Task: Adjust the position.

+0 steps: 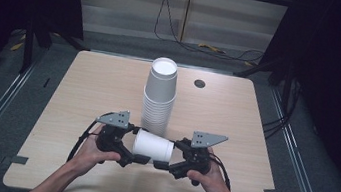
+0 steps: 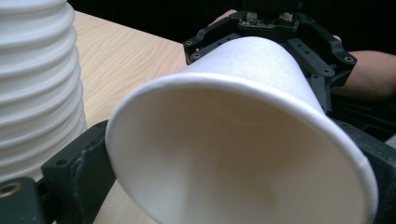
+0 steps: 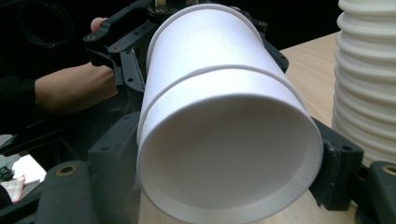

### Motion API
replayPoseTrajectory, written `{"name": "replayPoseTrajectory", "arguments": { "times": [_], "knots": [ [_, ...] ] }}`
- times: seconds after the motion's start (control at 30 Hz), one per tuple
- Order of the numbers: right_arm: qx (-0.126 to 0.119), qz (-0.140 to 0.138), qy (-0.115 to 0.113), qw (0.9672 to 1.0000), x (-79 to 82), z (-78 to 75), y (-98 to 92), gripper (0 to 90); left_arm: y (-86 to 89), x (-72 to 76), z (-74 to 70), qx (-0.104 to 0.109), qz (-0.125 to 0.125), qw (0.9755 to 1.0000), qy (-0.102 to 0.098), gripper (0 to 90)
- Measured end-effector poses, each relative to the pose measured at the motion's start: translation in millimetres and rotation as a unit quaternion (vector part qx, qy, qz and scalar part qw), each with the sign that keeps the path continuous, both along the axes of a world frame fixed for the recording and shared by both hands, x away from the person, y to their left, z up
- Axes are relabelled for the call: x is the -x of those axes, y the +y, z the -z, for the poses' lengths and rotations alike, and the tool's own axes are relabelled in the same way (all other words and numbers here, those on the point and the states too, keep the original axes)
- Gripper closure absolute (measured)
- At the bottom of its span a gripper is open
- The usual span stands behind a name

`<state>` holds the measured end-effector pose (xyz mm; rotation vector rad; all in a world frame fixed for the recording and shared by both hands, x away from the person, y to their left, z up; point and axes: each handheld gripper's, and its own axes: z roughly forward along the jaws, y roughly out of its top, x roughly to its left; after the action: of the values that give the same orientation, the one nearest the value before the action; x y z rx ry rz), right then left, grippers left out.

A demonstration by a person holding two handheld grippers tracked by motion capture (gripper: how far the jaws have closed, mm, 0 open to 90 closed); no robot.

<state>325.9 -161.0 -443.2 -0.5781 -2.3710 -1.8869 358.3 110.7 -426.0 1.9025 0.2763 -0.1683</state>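
1. White paper cup [image 1: 153, 146] lies sideways at lower centre of the high view, just in front of the cup stack [image 1: 159, 94].
2. Left gripper [image 1: 140, 147] clamps its rim end.
3. Right gripper [image 1: 166, 153] clamps its base end.

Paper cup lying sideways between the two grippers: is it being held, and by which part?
Yes. The paper cup is gripped at both ends: the left gripper clamps its open rim end, and the right gripper clamps its base end.
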Motion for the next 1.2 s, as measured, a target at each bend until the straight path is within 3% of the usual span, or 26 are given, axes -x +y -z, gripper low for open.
{"name": "replayPoseTrajectory", "arguments": {
  "times": [0.6, 0.77, 1.2],
  "knots": [
    [0.03, -0.012, 0.022, 0.9992, 2.5, 4.1, -0.1, 21.6, -0.5, 3.0, -1.4, -0.021, 0.015, 0.9997, -0.004, 7.4],
    [0.037, -0.006, 0.038, 0.9986, 2.2, 5.1, -0.4, 19.7, -0.1, 2.9, -3.1, -0.025, 0.018, 0.9995, -0.008, 8.9],
    [0.064, 0.017, 0.046, 0.9968, 3.9, 5.1, -3.3, 14.9, 6.5, 0.4, -4.9, -0.028, 0.002, 0.9996, -0.009, 8.9]
  ]
}}
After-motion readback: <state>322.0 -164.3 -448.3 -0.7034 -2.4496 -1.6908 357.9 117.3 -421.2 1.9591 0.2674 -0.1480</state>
